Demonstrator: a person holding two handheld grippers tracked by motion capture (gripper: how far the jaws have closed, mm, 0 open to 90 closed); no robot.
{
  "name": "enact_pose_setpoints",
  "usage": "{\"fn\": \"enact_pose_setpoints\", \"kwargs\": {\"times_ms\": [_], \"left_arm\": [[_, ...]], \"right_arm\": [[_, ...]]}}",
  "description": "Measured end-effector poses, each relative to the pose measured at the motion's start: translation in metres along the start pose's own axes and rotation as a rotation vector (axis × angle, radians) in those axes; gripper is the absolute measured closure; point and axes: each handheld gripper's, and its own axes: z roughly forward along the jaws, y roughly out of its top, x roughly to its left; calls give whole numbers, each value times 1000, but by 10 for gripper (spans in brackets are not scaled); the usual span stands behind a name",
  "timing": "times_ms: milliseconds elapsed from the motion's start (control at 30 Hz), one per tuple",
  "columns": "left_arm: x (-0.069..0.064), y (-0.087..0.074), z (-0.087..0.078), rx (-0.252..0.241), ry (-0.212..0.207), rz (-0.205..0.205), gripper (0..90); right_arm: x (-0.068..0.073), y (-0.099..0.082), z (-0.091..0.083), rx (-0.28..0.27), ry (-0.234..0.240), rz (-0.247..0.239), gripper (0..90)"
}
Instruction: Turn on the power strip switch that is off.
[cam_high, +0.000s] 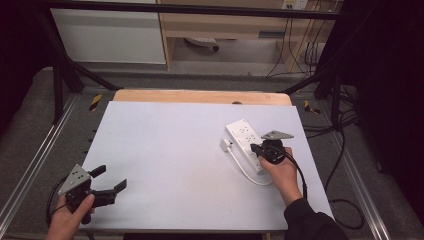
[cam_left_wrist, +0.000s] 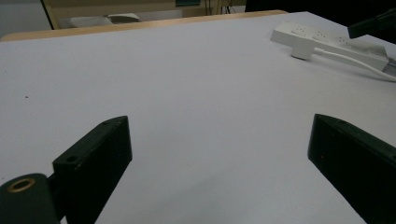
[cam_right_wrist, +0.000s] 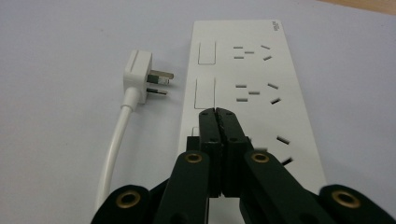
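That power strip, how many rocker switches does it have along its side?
3 at least. On the power strip, one switch sits at the far end, a second mid-strip, and a third peeks out beside the shut right gripper, which may hide more.

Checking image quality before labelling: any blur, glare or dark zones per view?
High view: even light on the white table sheet, black edges. Left gripper view: black jaws soft, white power strip sharper. Right gripper view: white three-pin plug crisp, no glare.
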Motion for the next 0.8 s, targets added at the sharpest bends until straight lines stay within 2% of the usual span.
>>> {"fn": "enact_pose_setpoints", "kwargs": {"times_ms": [800], "left_arm": [[0, 0, 0, 2, -1, 5, 67]], "right_arm": [[8, -4, 5, 11, -9, -17, 900]]}}
